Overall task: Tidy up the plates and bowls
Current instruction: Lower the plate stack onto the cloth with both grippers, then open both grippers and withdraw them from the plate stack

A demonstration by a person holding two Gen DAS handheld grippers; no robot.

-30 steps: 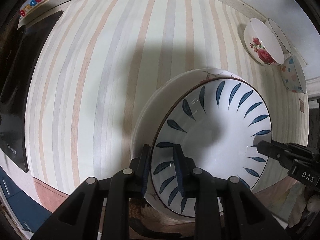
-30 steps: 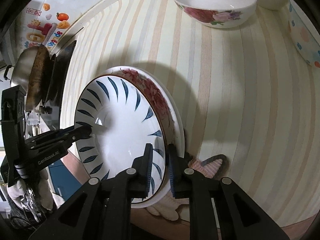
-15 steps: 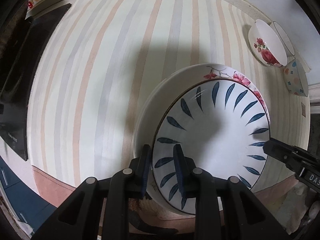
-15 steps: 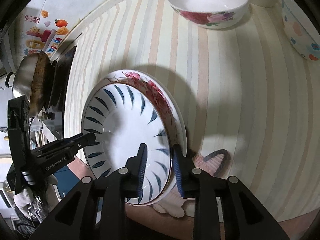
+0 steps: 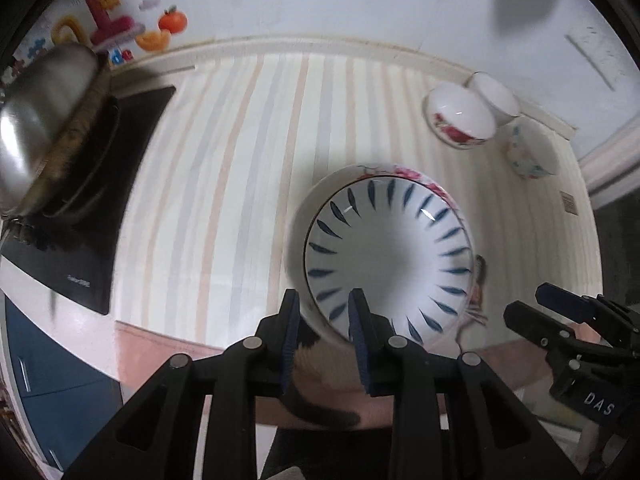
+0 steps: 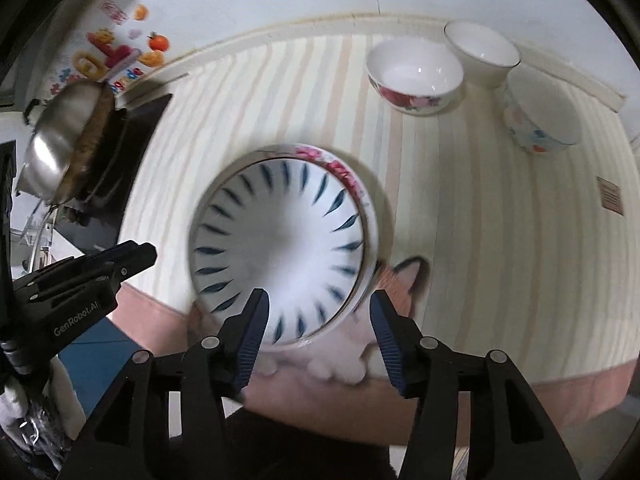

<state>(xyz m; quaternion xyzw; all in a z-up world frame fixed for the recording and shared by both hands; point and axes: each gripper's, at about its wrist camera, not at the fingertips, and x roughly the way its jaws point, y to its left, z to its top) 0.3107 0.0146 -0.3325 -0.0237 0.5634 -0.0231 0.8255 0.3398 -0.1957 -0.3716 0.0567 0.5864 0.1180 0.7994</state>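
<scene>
A white plate with blue leaf marks lies stacked inside a larger rose-patterned plate on the striped tablecloth. My left gripper hovers above the stack's near left rim. Its jaws are opening a little, and the rim shows in the gap below, untouched. My right gripper hangs above the near right rim with its jaws opening wide and nothing pressed between the pads.
Three bowls stand at the back right: a rose bowl, a plain white bowl and a dotted bowl. A steel pan sits on a black cooktop at the left. The table's front edge is close below the grippers.
Both grippers let go of the plate rim and rose away from it; the stack now looks smaller and lies flat. The right jaws spread wide, the left only slightly.
</scene>
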